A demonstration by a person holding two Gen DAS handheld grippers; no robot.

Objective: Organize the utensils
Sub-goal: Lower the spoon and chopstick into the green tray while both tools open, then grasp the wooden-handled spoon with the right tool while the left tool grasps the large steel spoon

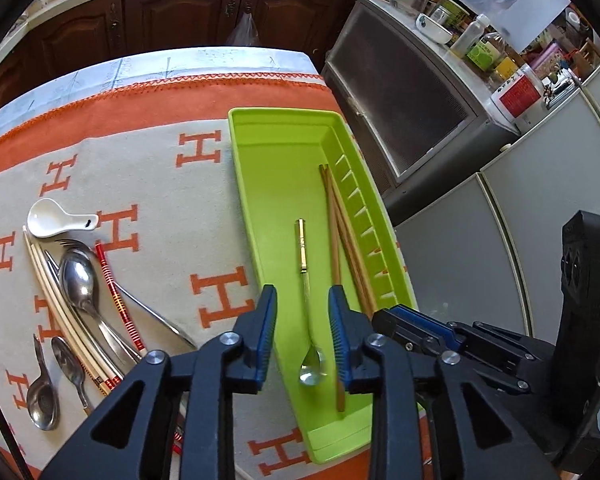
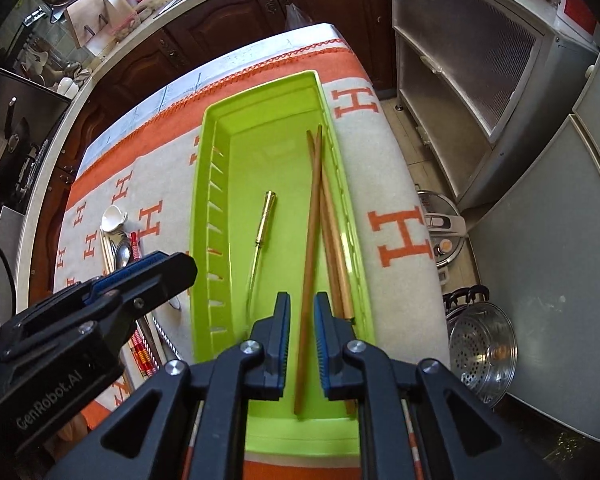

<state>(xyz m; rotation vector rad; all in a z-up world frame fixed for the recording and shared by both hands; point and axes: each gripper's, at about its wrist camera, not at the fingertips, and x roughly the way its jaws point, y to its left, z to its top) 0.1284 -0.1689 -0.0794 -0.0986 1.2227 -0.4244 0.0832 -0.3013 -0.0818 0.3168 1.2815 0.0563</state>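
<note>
Through your left wrist camera, the left gripper (image 1: 302, 312) hangs over the near half of the green tray (image 1: 260, 148), its jaws spread with clear gaps on both sides of the gold-handled spoon (image 1: 306, 292). That spoon lies loose on the tray floor, bowl toward you, touched by neither pad. Just right of it the wooden chopsticks (image 1: 342, 240) lie lengthwise along the slotted right wall. The tray's far half is bare floor, so you have room ahead. Its right rim sits close to the table edge, with grey cabinets beyond the drop. To your left, well apart from the tray on the patterned cloth (image 1: 168, 216), lie the remaining utensils: a white ceramic spoon (image 1: 60, 220), steel spoons (image 1: 80, 280), pale chopsticks (image 1: 60, 300) and a red striped chopstick (image 1: 116, 292). The right gripper (image 1: 404, 320) pokes in just beside your right finger.

Through your right wrist camera, the right gripper (image 2: 302, 320) stands over the tray's near end wall, jaws slightly parted around one wooden chopstick (image 2: 310, 240); a thin gap shows on each side, so nothing is pinched. The other sticks hug the right wall. The gold-handled spoon sits left of them, mid-floor. The left gripper (image 2: 172, 268) crowds the tray's left rim. Past the cloth's right edge, pots stand on the floor (image 2: 472, 184).
</note>
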